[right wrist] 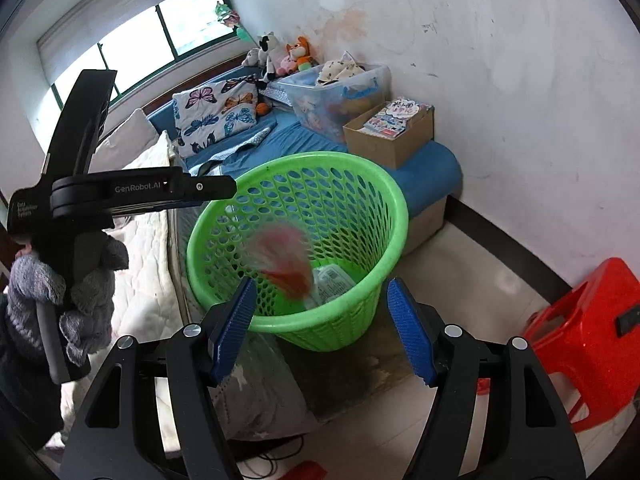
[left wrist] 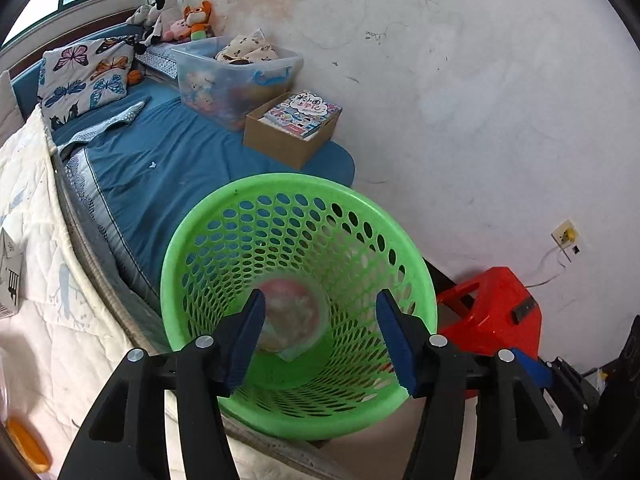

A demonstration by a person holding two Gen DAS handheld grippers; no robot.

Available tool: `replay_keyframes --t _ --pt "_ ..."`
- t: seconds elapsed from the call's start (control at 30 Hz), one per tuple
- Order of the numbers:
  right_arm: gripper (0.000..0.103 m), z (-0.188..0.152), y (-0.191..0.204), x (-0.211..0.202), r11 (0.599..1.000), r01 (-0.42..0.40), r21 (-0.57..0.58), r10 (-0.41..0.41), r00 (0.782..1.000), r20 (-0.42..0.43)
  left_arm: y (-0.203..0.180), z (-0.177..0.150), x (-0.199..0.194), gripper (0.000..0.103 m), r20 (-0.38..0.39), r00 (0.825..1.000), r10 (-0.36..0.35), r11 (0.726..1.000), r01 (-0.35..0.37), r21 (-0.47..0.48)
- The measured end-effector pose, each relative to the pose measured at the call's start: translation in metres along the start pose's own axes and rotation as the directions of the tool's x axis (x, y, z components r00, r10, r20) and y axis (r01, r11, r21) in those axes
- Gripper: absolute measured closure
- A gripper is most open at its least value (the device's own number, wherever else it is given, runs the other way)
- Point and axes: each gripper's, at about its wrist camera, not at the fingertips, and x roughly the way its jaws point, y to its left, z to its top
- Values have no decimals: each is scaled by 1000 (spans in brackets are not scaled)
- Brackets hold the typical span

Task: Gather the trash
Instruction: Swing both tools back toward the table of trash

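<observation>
Left wrist: wrapper (left wrist: 294,316) below parted claw (left wrist: 320,336)

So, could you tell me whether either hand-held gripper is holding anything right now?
Nothing is held: the left hand-held gripper and the right are both open above the green basket.

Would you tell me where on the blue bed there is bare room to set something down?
Free: the blue sheet between butterfly pillow and green basket. Crowded: the wall side, with clear bin, cardboard box and plush toys.
</observation>
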Motion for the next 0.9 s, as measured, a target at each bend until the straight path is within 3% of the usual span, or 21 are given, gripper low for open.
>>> replay_keyframes --t 0.3,0.5,0.73,0.9 --pt "32 -1 15 -10 999 -43 4 43 999 17 11 -26 -70 48 98 994 41 999 -38 -29" --pt "26 5 41 -23 994 -103 -35 104 994 33 25 -64 -125 48 159 978 132 991 -125 -55" --pt "22 9 84 -33 978 -182 -101 187 982 39 64 -117 -184 48 195 953 232 965 -200 -169" --pt "20 8 116 -30 963 -226 -145 231 973 18 104 -155 -220 48 184 913 365 912 -311 -267"
